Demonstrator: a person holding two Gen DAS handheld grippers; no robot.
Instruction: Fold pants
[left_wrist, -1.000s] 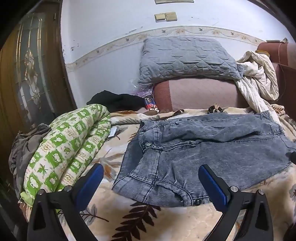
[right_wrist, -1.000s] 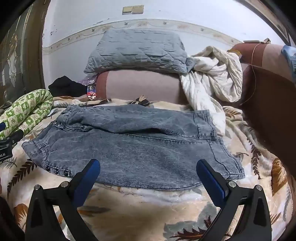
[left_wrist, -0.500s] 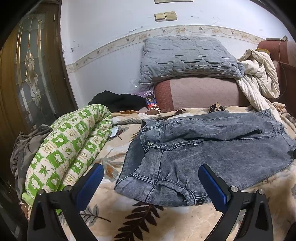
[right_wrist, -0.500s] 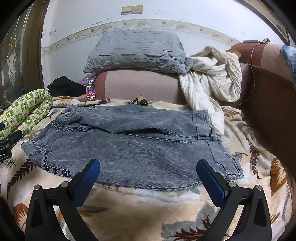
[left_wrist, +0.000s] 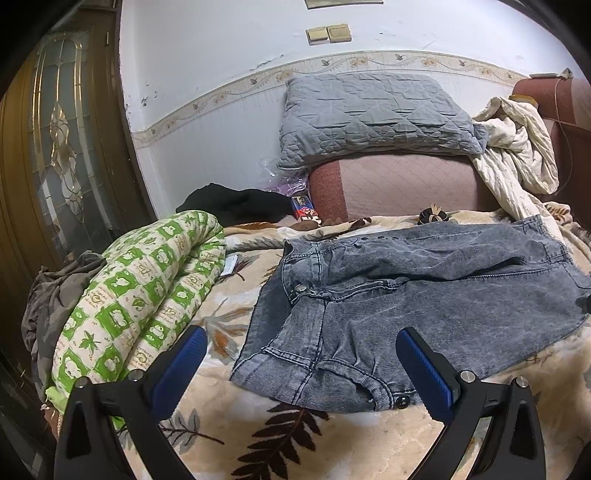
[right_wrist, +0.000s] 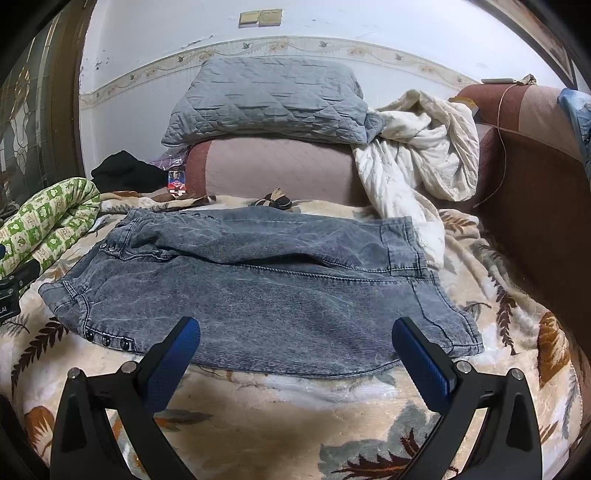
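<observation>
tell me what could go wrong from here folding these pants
Both the left gripper and the right gripper are open and hold nothing, above the near edge of the pants. A pinch there might catch the fuzzy blanket underneath too. The pants already lie doubled, so a grip may take only the top layer.

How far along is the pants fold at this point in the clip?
Done: the grey denim pants lie flat on the floral blanket, apparently folded into a short, wide stack. In hand: nothing; the left hand-held gripper and right hand-held gripper hover open at the near edge. Left: probably another fold.
</observation>
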